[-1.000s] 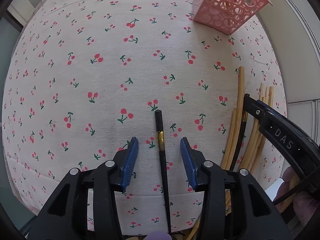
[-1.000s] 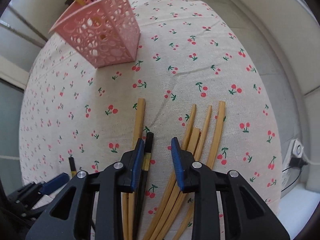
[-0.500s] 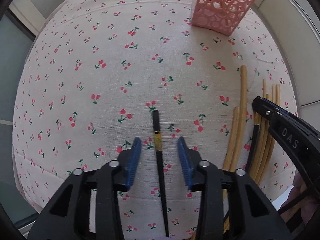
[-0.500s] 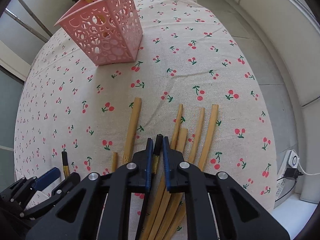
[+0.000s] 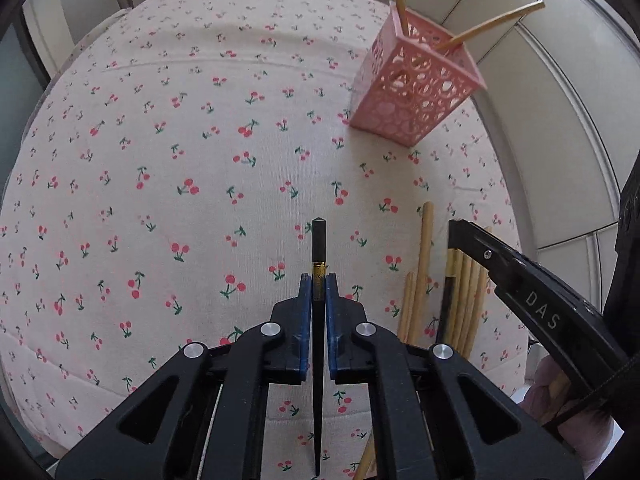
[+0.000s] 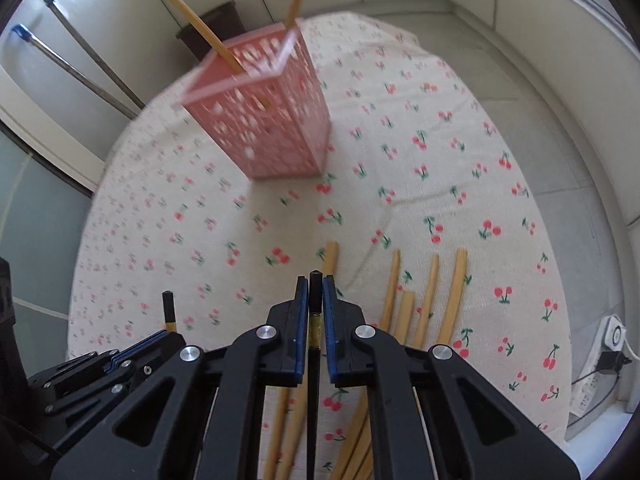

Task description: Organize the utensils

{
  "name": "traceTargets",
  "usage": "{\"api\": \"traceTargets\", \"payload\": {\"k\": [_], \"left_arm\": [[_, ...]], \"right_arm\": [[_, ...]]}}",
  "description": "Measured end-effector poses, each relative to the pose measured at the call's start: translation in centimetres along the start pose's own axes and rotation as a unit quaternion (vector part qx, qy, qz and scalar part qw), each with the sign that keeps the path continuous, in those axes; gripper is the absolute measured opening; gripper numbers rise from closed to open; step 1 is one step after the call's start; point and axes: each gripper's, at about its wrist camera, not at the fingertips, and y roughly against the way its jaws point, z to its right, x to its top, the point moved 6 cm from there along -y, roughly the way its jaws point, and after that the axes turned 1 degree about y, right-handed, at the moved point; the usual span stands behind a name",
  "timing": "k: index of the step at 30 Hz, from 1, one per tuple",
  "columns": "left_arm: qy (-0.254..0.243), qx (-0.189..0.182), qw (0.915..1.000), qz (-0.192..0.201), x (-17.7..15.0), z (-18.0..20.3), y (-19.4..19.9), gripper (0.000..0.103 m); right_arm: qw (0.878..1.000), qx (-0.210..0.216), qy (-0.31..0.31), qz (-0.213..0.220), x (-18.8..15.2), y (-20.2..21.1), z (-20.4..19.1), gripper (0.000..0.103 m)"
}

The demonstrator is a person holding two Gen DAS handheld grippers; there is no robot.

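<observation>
My left gripper (image 5: 319, 280) is shut on a black chopstick (image 5: 319, 240) with a gold band, held above the cherry-print tablecloth. My right gripper (image 6: 315, 282) is shut on a second black chopstick (image 6: 315, 322), also lifted. The left gripper and its chopstick (image 6: 169, 310) show at the lower left of the right wrist view. A pink perforated basket (image 5: 412, 94) stands at the far right with two bamboo chopsticks leaning in it; it also shows in the right wrist view (image 6: 264, 132). Several bamboo chopsticks (image 6: 430, 300) lie on the cloth under the right gripper.
The bamboo chopsticks (image 5: 424, 272) lie to the right of the left gripper, beside the right gripper's arm (image 5: 536, 304). The round table's edge (image 6: 560, 280) drops off at right, with a power strip (image 6: 612, 340) on the floor. Metal poles (image 6: 80, 72) lean at the back left.
Both grippers closed on their black chopsticks and lifted them off the cloth. The cameras tilted up, bringing the pink basket further into view.
</observation>
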Motion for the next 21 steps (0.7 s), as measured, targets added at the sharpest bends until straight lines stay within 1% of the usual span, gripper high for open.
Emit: {"api": "traceTargets", "payload": {"k": [4,6,8,9,12,14,16,21], "left_arm": [[-0.001,-0.01,0.9994,0.034,1.5,0.2,2.4,0.006],[-0.001,-0.012,0.999,0.043,2.0,0.2,3.4,0.006],[-0.001,-0.01,0.9988,0.048,2.6,-0.2,3.9,0.006],[-0.001,-0.009,0.9988,0.048,2.6,-0.1,3.9,0.006],[-0.002,-0.002,0.9992,0.041,2.3,-0.1,3.8,0.006],[-0.006,0.002,0.9994,0.035,2.1,0.1,3.4,0.006],[-0.008,0.001,0.9994,0.033,2.0,0.0,3.2,0.006],[-0.003,-0.003,0.9996,0.028,2.1,-0.4,3.2,0.006]], "right_arm": [[0.999,0.023,0.007,0.032,0.6,2.6,-0.5,0.006],[0.999,0.029,0.011,0.036,0.8,3.4,-0.5,0.006],[0.999,0.032,0.002,0.014,0.4,3.0,-0.1,0.006],[0.999,0.032,-0.014,-0.004,0.1,2.4,0.4,0.006],[0.999,0.004,-0.033,-0.041,-0.7,0.2,1.7,0.009],[0.997,-0.006,-0.04,-0.064,-1.3,-1.1,2.2,0.009],[0.996,-0.019,-0.041,-0.075,-1.8,-2.1,2.4,0.009],[0.994,-0.022,-0.057,-0.092,-2.2,-3.4,2.9,0.009]]}}
